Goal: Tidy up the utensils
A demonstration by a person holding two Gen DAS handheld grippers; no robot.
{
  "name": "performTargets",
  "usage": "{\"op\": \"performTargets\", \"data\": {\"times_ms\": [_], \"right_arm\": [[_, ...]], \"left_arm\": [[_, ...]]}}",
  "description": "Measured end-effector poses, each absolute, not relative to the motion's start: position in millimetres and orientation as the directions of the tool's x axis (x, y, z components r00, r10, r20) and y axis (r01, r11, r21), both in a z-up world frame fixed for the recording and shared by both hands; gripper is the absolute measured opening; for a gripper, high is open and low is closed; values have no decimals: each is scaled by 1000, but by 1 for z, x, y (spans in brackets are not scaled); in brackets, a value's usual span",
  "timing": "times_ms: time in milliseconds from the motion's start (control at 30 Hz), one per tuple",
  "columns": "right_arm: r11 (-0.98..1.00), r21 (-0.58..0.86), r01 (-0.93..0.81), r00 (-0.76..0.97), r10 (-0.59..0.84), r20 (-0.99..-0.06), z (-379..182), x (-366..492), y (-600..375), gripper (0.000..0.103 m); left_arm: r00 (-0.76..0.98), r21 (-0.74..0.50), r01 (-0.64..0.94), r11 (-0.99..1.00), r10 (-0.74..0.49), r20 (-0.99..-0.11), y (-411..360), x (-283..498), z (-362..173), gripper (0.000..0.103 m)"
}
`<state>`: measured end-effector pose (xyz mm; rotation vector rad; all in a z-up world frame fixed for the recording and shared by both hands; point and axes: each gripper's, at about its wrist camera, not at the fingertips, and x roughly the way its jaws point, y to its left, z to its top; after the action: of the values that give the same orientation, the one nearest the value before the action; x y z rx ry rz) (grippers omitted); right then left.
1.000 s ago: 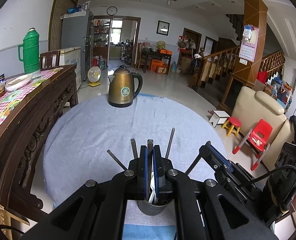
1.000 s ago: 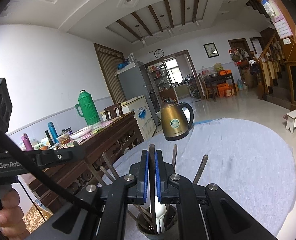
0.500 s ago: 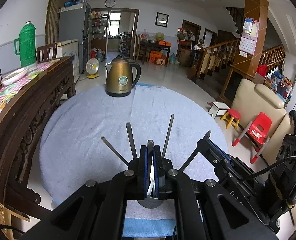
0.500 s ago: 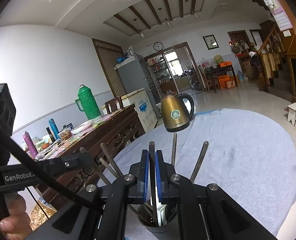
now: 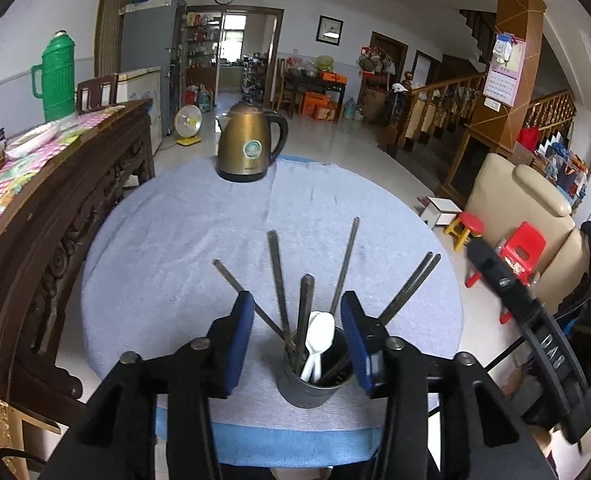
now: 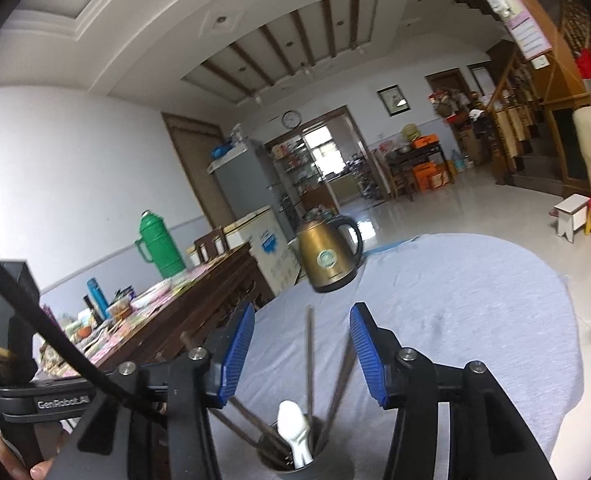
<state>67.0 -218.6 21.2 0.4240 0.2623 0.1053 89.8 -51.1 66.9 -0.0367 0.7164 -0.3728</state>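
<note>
- Where the near edge of the round tabletop (image 5: 183,216) draped in pale blue-grey cloth curves in, stands a dark cylindrical metal utensil cup (image 5: 315,376), upright.
- Inside the cup: several long dark metal chopsticks (image 5: 279,276) fanned outward, plus white plastic spoons (image 5: 321,336) leaning bowl-up.
- Left gripper (image 5: 297,340) poised above the cup, blue-padded fingers (image 5: 239,340) spreading apart, chopsticks and spoons between them but untouched by either pad.
- Right gripper (image 6: 301,354) likewise over the cup, blue ribbed fingers (image 6: 365,354) parting; two chopsticks rising in the gap, seemingly clear of the pads, though the blur there makes that hard to confirm.
- Bronze-coloured electric kettle (image 5: 251,146) with black handle on the far side of the tabletop, well apart from the cup.
- Green thermos flask (image 5: 55,76) on a dark carved wooden sideboard (image 5: 55,216) to the left.
- Red plastic child's chair (image 5: 523,248) on the floor to the right.
</note>
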Motion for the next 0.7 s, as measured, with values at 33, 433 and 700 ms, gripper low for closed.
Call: {"op": "performTargets", "data": {"times_ms": [33,433,700], "right_arm": [[905,424,-38,963,147,-228,22,66,-223,53],[885,464,28,963,101,-250,21,52,-255,55],[904,428,6,937,144,-318,21,44,-238,60]], "left_arm": [[696,-159,315,936,-341,-632,-49,89,67,57],[745,-56,184,981,-176,-643,-26,82,57,72],[782,29,128,991,-83,-617,-12,60,60,81]]}}
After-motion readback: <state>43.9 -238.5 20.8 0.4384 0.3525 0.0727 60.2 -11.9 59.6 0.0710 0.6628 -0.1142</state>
